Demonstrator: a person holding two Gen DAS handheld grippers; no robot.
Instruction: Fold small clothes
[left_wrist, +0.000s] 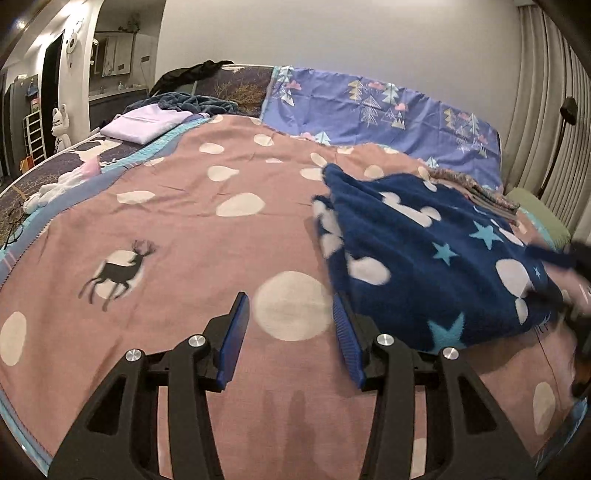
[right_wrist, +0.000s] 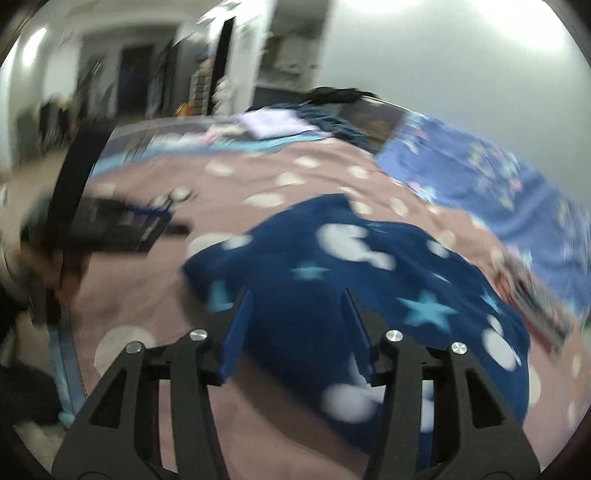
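Observation:
A dark blue fleece garment (left_wrist: 424, 258) with white blobs and light blue stars lies bunched on the pink spotted bedspread (left_wrist: 184, 240). My left gripper (left_wrist: 290, 299) is open over the bare bedspread, just left of the garment's edge, with nothing between its fingers. At the right edge of the left wrist view, the other gripper shows only as a dark blur. In the blurred right wrist view, my right gripper (right_wrist: 297, 295) is open above the garment (right_wrist: 369, 277). The cloth lies under its fingers and the pads do not press on it. The left gripper (right_wrist: 129, 229) is a dark blur at the left.
A folded lilac cloth (left_wrist: 147, 123) and a teal blanket (left_wrist: 199, 101) lie at the far end of the bed. A stack of folded patterned clothes (left_wrist: 480, 190) sits right of the garment. Glasses (left_wrist: 14, 229) and a white plush toy (left_wrist: 62, 182) lie at the left. Curtains (left_wrist: 546, 110) hang on the right.

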